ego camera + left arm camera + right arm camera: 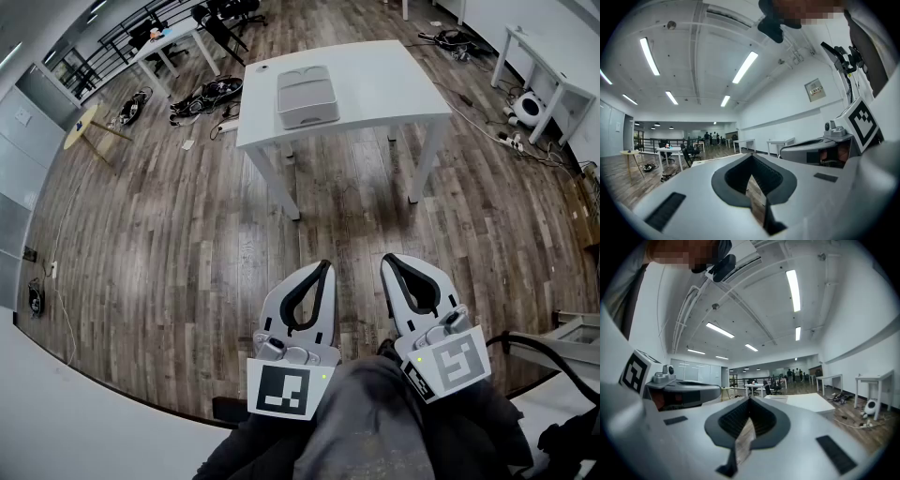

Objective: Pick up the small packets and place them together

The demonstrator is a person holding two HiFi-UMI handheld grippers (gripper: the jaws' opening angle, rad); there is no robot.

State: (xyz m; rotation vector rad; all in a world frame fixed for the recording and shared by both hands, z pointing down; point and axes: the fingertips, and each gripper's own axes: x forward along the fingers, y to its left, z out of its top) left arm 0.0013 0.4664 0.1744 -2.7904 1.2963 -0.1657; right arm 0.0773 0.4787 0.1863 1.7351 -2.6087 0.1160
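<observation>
- Well, both tongs are pressed together, pinching nothing: left gripper (324,268) and right gripper (388,262) hang level, well short of the white table (384,89), likely poised for the approach.
- Small packets aren't visible; perhaps they're inside the grey box (307,96) on that table.

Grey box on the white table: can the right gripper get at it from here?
Probably not yet. The right gripper, jaws shut, sits near the person, and wooden floor separates it from the white table carrying the grey rectangular box. Nothing blocks the path; stepping closer should do.
</observation>
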